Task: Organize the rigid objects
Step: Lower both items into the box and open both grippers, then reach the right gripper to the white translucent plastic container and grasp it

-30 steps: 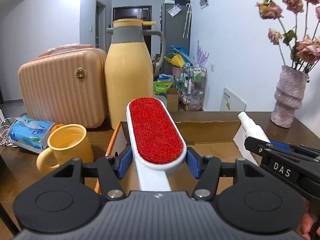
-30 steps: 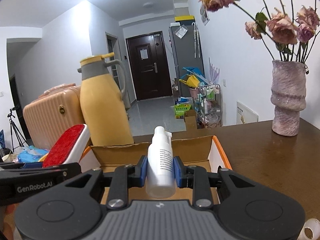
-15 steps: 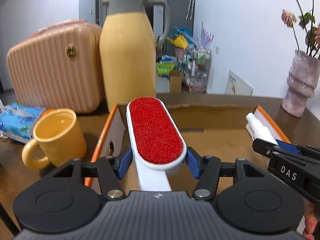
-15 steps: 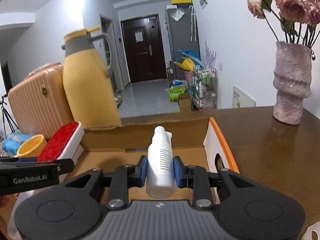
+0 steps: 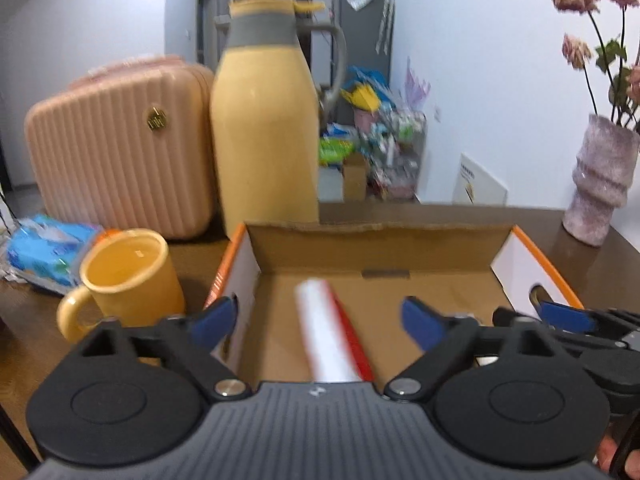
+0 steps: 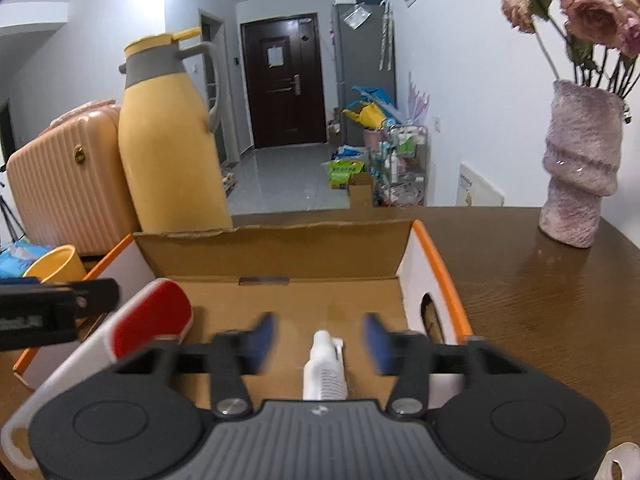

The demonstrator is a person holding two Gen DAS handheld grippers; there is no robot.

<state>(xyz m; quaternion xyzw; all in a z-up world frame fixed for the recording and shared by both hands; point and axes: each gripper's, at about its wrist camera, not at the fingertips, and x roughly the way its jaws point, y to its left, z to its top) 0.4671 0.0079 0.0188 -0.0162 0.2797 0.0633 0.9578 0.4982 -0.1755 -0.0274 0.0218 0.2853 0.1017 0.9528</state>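
Observation:
An open cardboard box (image 5: 376,248) (image 6: 276,248) with orange-edged sides lies on the brown table. My left gripper (image 5: 318,316) hangs over it, its jaws opening wide. The red and white lint brush (image 5: 332,336) drops blurred between them, touching neither pad, and shows at the box's left side in the right wrist view as the lint brush (image 6: 148,320). My right gripper (image 6: 318,340) is also opening above the box. The white spray bottle (image 6: 324,372) sits loose between its blurred blue pads, lower than the fingers.
A yellow thermos jug (image 5: 264,120) and a pink ribbed case (image 5: 120,148) stand behind the box. A yellow mug (image 5: 128,276) and a blue tissue pack (image 5: 44,252) are at the left. A pink vase (image 6: 580,168) with dried flowers stands at the right.
Both grippers were shut on their objects and have sprung open. The brush has fallen from the left jaws and the bottle has sunk from the right jaws into the box.

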